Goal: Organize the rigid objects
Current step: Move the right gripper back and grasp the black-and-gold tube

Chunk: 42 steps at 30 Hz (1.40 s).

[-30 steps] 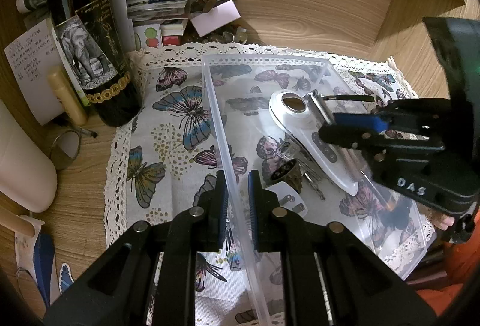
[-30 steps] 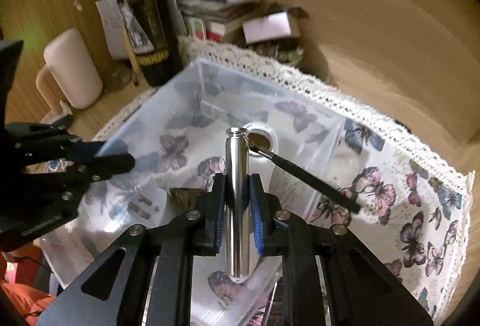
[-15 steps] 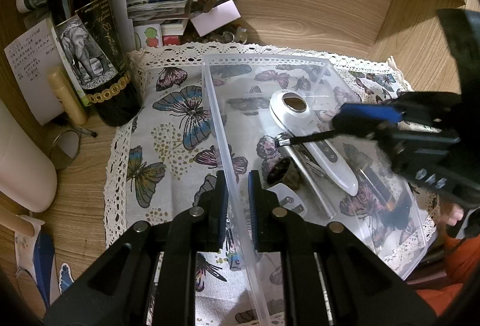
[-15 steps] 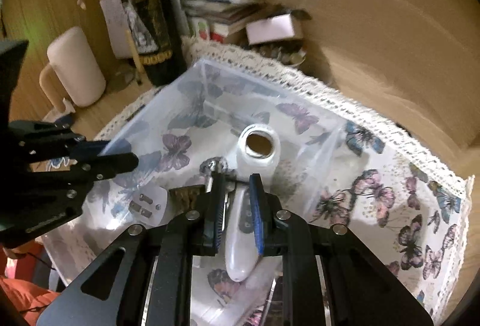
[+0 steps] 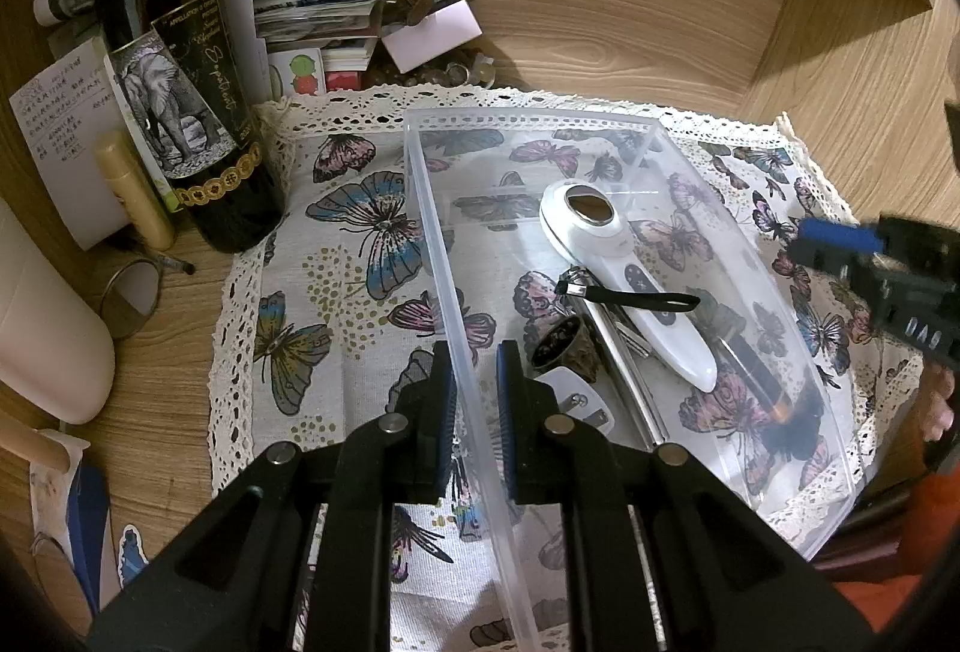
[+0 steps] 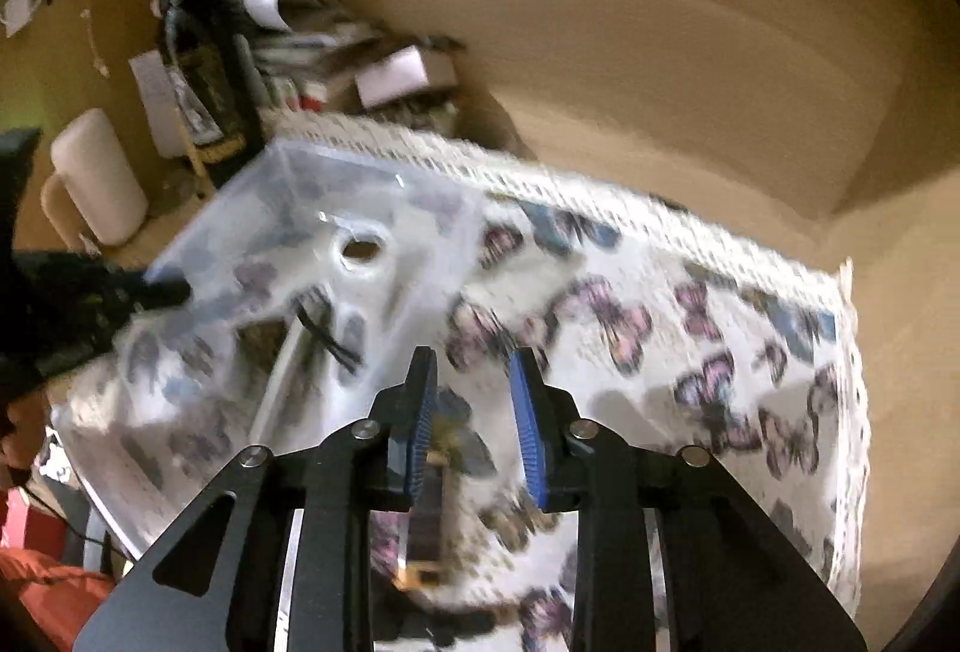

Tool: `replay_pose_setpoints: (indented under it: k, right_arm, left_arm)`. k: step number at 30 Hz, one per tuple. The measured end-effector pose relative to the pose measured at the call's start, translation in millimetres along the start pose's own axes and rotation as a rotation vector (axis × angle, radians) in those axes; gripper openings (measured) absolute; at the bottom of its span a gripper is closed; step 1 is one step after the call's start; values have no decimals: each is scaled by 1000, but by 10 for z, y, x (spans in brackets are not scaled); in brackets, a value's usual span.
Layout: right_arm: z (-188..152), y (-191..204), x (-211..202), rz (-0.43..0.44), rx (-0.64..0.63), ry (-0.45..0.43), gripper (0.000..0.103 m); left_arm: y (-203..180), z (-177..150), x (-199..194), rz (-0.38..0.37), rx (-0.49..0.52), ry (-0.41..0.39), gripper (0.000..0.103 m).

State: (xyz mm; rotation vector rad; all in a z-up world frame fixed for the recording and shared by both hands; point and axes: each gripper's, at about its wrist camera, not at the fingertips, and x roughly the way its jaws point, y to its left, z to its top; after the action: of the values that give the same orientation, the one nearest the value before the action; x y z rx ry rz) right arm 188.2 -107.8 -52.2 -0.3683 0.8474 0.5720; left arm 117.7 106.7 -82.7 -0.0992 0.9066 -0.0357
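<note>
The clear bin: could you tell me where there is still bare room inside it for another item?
In the clear bin, the far end beyond the white handheld device is bare, as is the strip along its right wall. The near middle is crowded: metal tube, plug, brush.

The left tongs (image 5: 473, 382) point steeply downward, their blue-padded jaws drawn in tight on the thin clear wall of a bin (image 5: 456, 304), one pad on each side of it. The right tongs (image 6: 474, 412) also tilt downward; their jaws have just been opening and now stand apart with nothing between the pads. In the left wrist view the right tongs show blurred at the right edge, with fingertips (image 5: 939, 400) of the person's hand behind them.
</note>
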Motion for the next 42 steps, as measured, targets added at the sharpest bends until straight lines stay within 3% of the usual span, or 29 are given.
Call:
replay_pose_setpoints:
  k: [8,14,18,22,24,30,42]
  right_arm:
    - [-411,-71,263,26,42,148,23]
    - [-534,1,277,95,71,145,24]
    - [-607,54,345,115,74,155,29]
    - [-636,54,422,106,76,175,27]
    - [-644,52,428,82,67,167,22]
    - [-559,-35,333,53,84,126,22]
    - [-77,-67,-96,23,63,-64,22]
  left_arm:
    - [1,-5,1,3,0,1,11]
    - [5,-4,1,3,1,0,11]
    - [1,-5,2,2,0,0,11]
    - [5,-4,2,1,1,0,11]
    - [5,-6,1,0,0,0,11]
    - [19,-14,4,0,0,0,11]
    - [23,-18,4,1,1,0,11]
